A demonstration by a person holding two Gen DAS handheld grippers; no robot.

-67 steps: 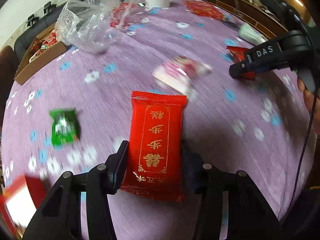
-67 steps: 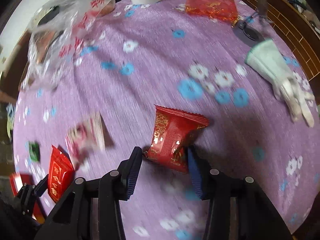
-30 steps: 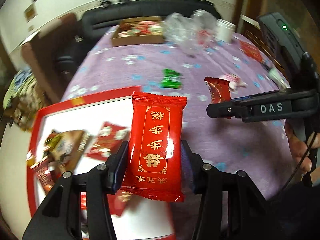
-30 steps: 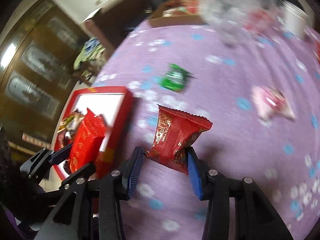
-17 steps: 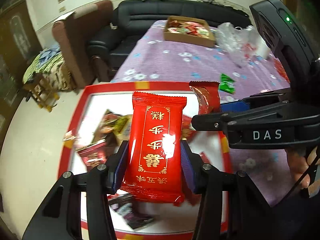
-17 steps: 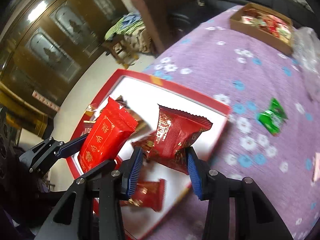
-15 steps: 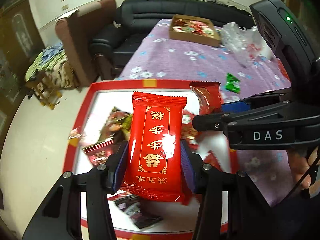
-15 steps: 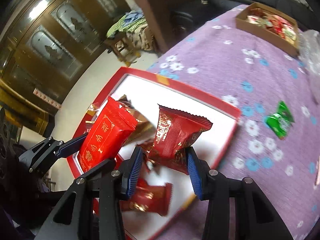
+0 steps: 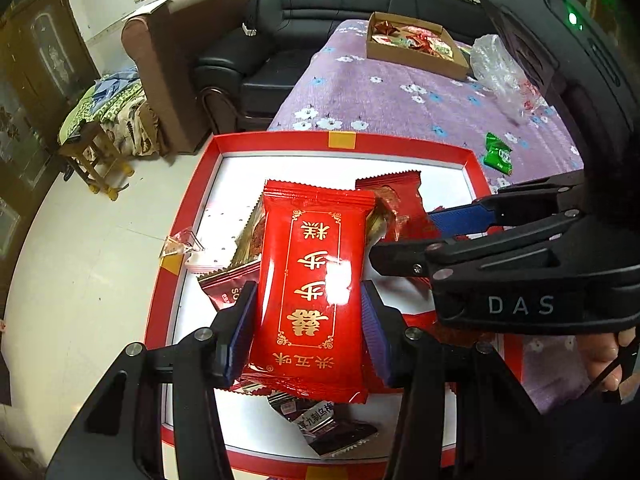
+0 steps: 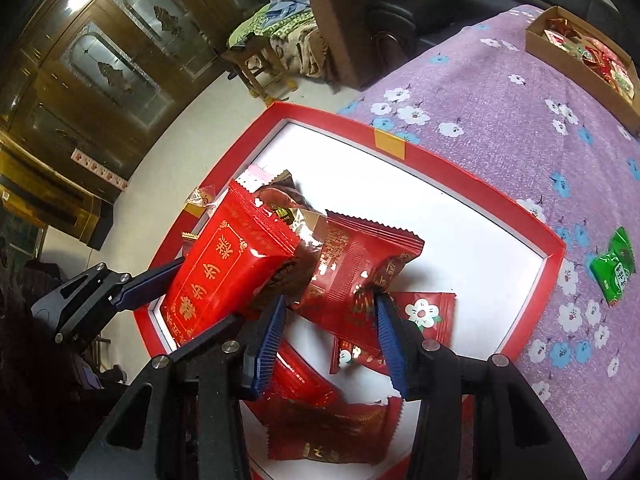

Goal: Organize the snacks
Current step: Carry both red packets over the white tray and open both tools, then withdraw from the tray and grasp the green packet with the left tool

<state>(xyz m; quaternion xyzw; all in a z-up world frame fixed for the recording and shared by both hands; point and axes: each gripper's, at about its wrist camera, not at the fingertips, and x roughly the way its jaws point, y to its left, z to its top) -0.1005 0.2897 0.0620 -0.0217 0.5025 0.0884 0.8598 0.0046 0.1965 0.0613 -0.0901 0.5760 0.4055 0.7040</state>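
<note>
My left gripper (image 9: pixel 306 330) is shut on a bright red snack pack with gold characters (image 9: pixel 316 292) and holds it over the red-rimmed white tray (image 9: pixel 400 142). My right gripper (image 10: pixel 330 330) is shut on a dark red snack pack (image 10: pixel 356 268) and holds it over the same tray (image 10: pixel 460 164), just right of the left one. The bright red pack also shows in the right wrist view (image 10: pixel 224 268), and the dark red pack in the left wrist view (image 9: pixel 390 200). Several wrapped snacks (image 10: pixel 428 312) lie in the tray below.
A green snack (image 9: pixel 498 156) lies on the purple flowered tablecloth (image 9: pixel 400 96) beyond the tray. A cardboard box of snacks (image 9: pixel 416 44) and a clear plastic bag (image 9: pixel 500 64) sit at the far end. A sofa and armchair stand past the table; the floor lies left.
Both grippers carried their packs from the table's middle to over the tray. In the last half second they moved a little lower and closer to the tray's contents.
</note>
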